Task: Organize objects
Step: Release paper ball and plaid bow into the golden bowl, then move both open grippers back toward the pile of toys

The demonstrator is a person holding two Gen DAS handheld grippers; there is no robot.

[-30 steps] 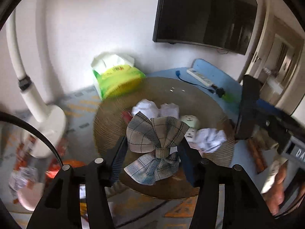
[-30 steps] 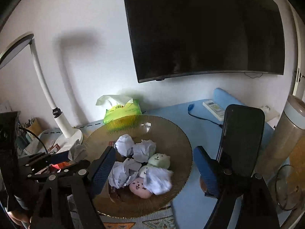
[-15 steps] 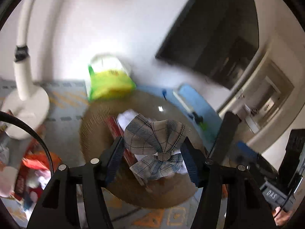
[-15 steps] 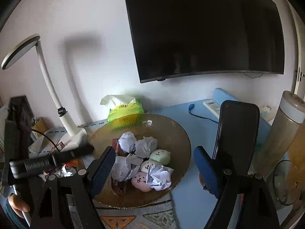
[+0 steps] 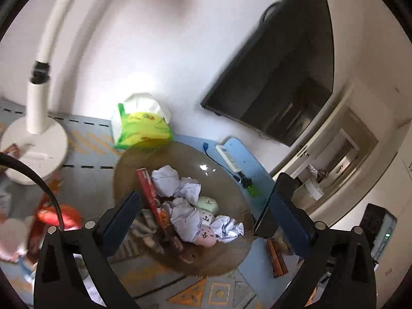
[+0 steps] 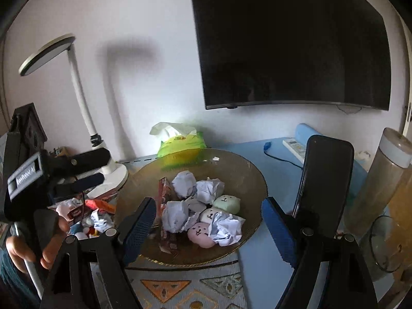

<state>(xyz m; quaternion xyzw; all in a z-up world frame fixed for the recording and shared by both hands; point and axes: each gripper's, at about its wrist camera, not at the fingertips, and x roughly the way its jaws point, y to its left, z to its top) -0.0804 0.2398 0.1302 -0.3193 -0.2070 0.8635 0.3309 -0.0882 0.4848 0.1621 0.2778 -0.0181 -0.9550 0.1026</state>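
A brown glass bowl [image 5: 233, 180] [image 6: 252, 170] holds crumpled paper balls [image 5: 166, 180] [image 6: 184, 184], small green [image 6: 228, 203], white and pink [image 6: 200, 234] face toys, and a red box [image 5: 146, 188] [image 6: 163, 190]. A plaid bow [image 5: 145, 225] lies at the bowl's near left side, partly hidden by my left finger. My left gripper [image 5: 203, 219] is open and empty above the bowl. My right gripper [image 6: 208, 228] is open and empty over the bowl's front edge. The left gripper also shows in the right wrist view [image 6: 77, 172], at the left.
A green tissue pack [image 5: 140, 126] [image 6: 181, 144] sits behind the bowl. A white desk lamp [image 5: 36, 134] [image 6: 79, 92] stands at the left with clutter below. A black phone [image 6: 324, 175] stands right of the bowl, beside a tall bottle [image 6: 381, 177]. A remote [image 5: 229, 154] lies on the blue mat.
My left gripper opened and let go of the plaid bow, which now lies in the bowl. The left gripper also rose and tilted. The right gripper barely moved.
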